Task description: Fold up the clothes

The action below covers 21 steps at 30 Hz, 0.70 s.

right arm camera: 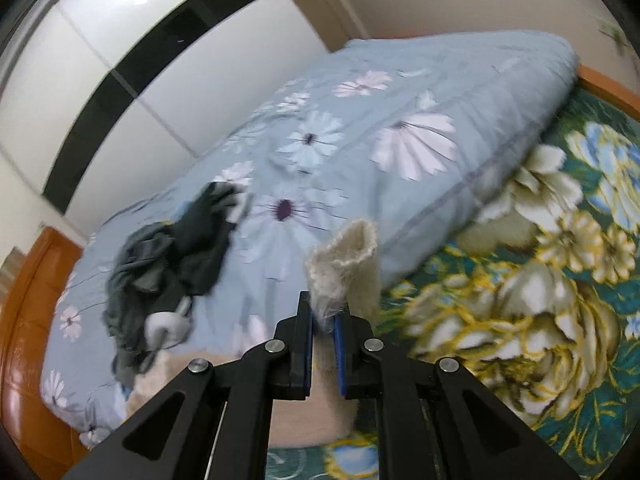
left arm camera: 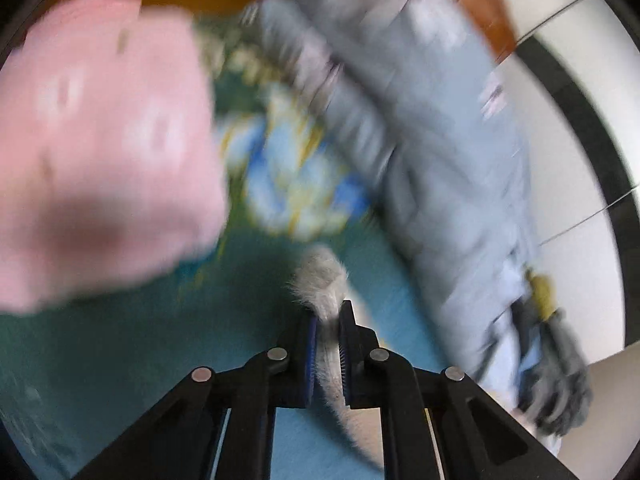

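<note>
A cream fuzzy knit garment [left arm camera: 324, 276] is pinched between the fingers of my left gripper [left arm camera: 329, 322], which is shut on it above the green floral bedspread [left arm camera: 140, 360]. The left wrist view is blurred by motion. My right gripper [right arm camera: 323, 312] is also shut on a cuff-like end of the same cream knit garment [right arm camera: 346, 264], which stands up past the fingertips; more cream fabric hangs below the jaws. A pink folded cloth [left arm camera: 100, 152] lies to the left in the left wrist view.
A folded blue-grey floral quilt [right arm camera: 360, 140] lies across the bed, with a dark grey heap of clothes [right arm camera: 168, 272] on it. An orange wooden bed frame [right arm camera: 24, 320] edges the bed. A white and black wardrobe [right arm camera: 120, 60] stands behind.
</note>
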Available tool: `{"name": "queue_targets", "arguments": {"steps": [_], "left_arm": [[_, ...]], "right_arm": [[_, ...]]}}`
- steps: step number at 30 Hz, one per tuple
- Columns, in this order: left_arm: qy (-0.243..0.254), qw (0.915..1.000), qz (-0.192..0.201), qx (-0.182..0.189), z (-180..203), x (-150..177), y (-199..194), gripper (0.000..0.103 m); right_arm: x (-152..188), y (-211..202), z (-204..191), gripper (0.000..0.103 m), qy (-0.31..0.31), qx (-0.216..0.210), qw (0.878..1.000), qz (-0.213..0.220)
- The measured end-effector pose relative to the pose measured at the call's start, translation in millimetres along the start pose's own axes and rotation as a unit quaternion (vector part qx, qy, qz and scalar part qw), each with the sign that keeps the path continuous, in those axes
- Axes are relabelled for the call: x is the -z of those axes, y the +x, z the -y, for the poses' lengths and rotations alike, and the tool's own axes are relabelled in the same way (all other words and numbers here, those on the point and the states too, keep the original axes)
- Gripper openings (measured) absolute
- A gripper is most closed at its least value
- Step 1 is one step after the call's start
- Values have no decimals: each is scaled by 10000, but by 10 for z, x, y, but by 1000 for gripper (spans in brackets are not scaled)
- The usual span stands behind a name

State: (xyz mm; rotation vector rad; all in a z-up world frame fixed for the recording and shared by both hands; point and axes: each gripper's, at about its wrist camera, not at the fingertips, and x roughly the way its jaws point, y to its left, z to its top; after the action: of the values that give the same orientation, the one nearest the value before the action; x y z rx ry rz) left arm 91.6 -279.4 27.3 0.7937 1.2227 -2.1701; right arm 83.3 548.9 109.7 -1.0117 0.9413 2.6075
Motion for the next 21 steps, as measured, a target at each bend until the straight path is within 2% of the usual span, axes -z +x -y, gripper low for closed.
{"name": "queue_targets", "arguments": {"steps": [6, 10, 16, 18, 21], "left_arm": [[713, 9955, 221, 580, 323, -118, -328, 10], [982, 9916, 207, 812, 446, -19, -431, 10], [984, 9902, 43, 995, 550, 159, -409, 10], [966, 9899, 20, 1039, 558, 189, -416, 10], [964, 9900, -8, 1032, 535, 189, -398, 10]], "right_arm": [[55, -112, -951, 9, -566, -914, 9941, 122], [331, 63, -1717, 9, -800, -1691, 9823, 41], [1124, 752, -2535, 9, -615, -2457, 9638, -832], [1452, 991, -2756, 9, -692, -2516, 9574, -1233], [1917, 1265, -3038, 9, -1085, -2373, 9511, -1653]]}}
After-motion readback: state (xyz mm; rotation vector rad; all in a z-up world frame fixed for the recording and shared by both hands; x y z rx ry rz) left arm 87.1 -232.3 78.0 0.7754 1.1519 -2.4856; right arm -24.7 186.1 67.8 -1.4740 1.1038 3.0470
